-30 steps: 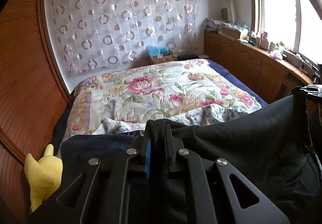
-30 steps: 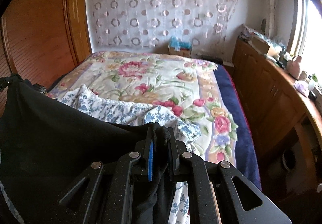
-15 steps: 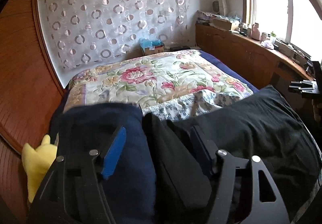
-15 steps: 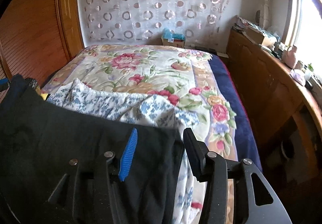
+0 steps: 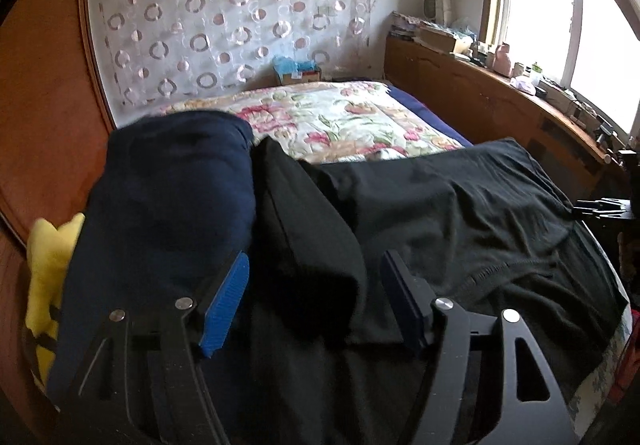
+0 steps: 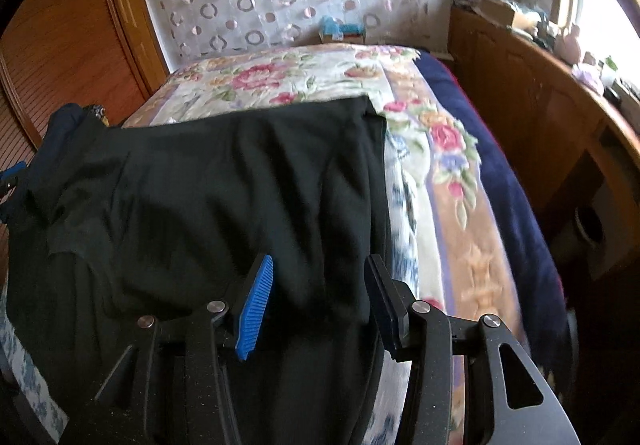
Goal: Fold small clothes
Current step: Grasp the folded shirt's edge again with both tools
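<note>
Flanking the black garment (image 5: pixel 460 213), both tools gape empty; navy clothing (image 5: pixel 168 197) lies beside it.

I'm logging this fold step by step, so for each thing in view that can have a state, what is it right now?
Left gripper: jaws open, holding nothing.
Right gripper: jaws open, holding nothing.
Black cloth garment: released, laid flat on the bed, lightly wrinkled.
Navy blue cloth garment: lying bunched beside the black one, on its left.
Floral quilted bedspread: spread over the bed, near part covered by clothes.
Yellow plush toy: lying at the bed's left edge.
</note>
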Motion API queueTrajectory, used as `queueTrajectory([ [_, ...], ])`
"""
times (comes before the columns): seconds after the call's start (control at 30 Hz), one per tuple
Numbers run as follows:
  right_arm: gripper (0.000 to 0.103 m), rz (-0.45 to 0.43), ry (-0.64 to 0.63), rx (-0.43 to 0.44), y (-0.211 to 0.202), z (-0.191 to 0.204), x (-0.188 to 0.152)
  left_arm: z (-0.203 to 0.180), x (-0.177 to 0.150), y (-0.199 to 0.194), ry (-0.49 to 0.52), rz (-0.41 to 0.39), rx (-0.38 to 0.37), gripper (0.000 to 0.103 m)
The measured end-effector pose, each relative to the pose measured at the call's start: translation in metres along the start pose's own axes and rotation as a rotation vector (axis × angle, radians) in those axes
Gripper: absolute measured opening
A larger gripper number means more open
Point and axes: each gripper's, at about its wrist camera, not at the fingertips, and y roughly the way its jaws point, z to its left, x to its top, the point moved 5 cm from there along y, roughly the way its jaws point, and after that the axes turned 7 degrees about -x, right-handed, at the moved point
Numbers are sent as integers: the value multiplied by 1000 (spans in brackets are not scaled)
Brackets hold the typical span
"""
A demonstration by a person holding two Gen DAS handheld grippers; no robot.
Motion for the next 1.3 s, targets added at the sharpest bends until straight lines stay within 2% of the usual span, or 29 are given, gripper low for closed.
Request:
queueTrajectory([
  [0.27, 49, 32, 24, -6, -1, -2, -7, -8, -16, -4, -29, 18, -8, 68],
  [0.47, 49, 15, 42, -17, -1, -3, -3, -13, -20, -2, -39, 37, -32, 49],
  [0.77, 49, 16, 38, -23, -4, -3, -10, -12, -19, 13, -59, 85, -12, 48],
  [1.03, 49, 15, 55, -9, -4, 1, -12, -2, 1, 21, -69, 51, 14, 48],
  [1.1, 49, 11, 57, -5, -1, 2, -9, -2, 3, 24, -59, 52, 31, 40],
  [1.17, 49, 6, 57, -7, 4, 1, -4, 2, 3, 28, -55, 59, 58, 24],
  [1.3, 49, -2, 64, -11, 13, 3, 2, 6, 1, 30, -57, 63, 67, 12],
])
